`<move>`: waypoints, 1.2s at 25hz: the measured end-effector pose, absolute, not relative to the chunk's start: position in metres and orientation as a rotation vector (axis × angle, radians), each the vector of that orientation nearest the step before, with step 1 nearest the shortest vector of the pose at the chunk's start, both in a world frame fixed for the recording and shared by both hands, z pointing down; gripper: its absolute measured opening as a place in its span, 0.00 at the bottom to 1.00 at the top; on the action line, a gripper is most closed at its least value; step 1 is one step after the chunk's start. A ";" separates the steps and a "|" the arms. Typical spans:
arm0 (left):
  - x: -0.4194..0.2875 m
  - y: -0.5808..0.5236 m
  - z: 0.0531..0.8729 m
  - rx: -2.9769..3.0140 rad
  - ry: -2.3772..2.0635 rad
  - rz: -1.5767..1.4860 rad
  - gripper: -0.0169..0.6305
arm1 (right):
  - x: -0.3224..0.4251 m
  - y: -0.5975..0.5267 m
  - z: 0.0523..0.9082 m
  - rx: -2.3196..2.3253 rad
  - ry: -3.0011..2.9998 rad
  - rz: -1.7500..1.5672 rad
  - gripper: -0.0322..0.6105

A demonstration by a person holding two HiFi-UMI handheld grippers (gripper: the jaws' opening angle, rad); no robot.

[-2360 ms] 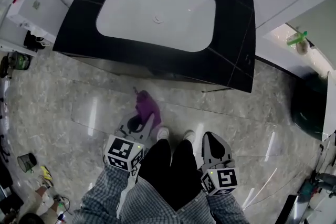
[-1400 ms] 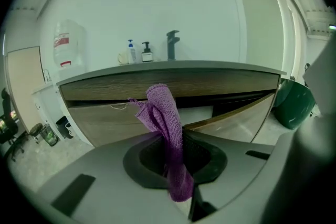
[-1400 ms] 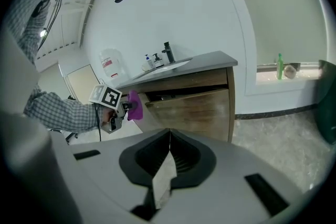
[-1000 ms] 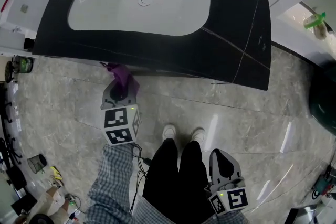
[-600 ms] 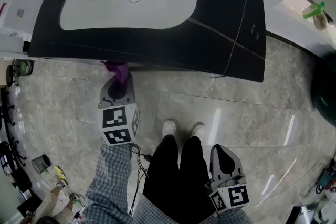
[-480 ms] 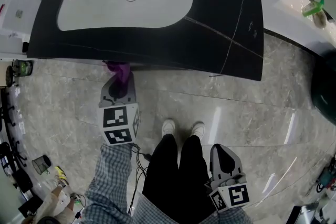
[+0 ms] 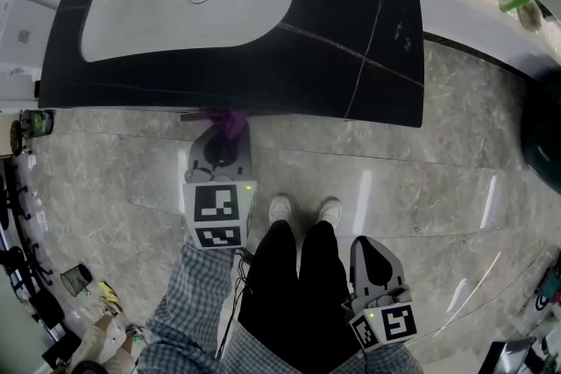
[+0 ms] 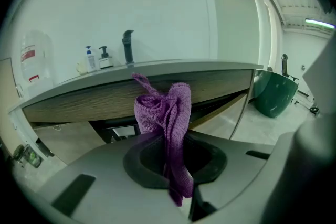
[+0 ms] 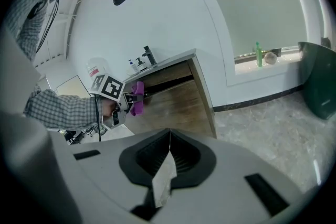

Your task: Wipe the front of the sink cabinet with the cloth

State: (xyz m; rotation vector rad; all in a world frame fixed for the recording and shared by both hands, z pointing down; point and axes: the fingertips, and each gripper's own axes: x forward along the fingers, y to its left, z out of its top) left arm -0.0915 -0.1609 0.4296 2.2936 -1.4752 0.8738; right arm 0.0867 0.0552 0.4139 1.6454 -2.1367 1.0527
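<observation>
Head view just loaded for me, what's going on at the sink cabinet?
A person stands facing the sink cabinet with a gripper in each hand. The left gripper is shut on a bunched purple knitted cloth and holds it up at the cabinet's brown wooden front, just under the black countertop; whether the cloth touches the wood is unclear. The right gripper hangs shut and empty beside the person's right leg, away from the cabinet.

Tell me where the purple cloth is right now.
The purple cloth is clamped in the left hand-held gripper, at the left of the head view, close to the wooden front of the sink cabinet, just under the edge of the black countertop.
</observation>
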 end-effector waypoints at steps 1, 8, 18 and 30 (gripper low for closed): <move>-0.085 -0.160 0.429 2.302 -1.464 0.867 0.11 | 0.088 0.056 0.414 1.647 -2.135 1.052 0.08; -0.045 -0.155 0.428 2.369 -1.403 0.864 0.11 | 0.104 0.062 0.420 1.677 -2.114 1.069 0.08; 0.013 -0.145 0.427 2.464 -1.296 0.818 0.11 | 0.119 0.073 0.424 1.696 -2.099 1.070 0.08; 0.071 -0.135 0.428 2.558 -1.189 0.753 0.11 | 0.143 0.077 0.425 1.734 -2.090 1.047 0.08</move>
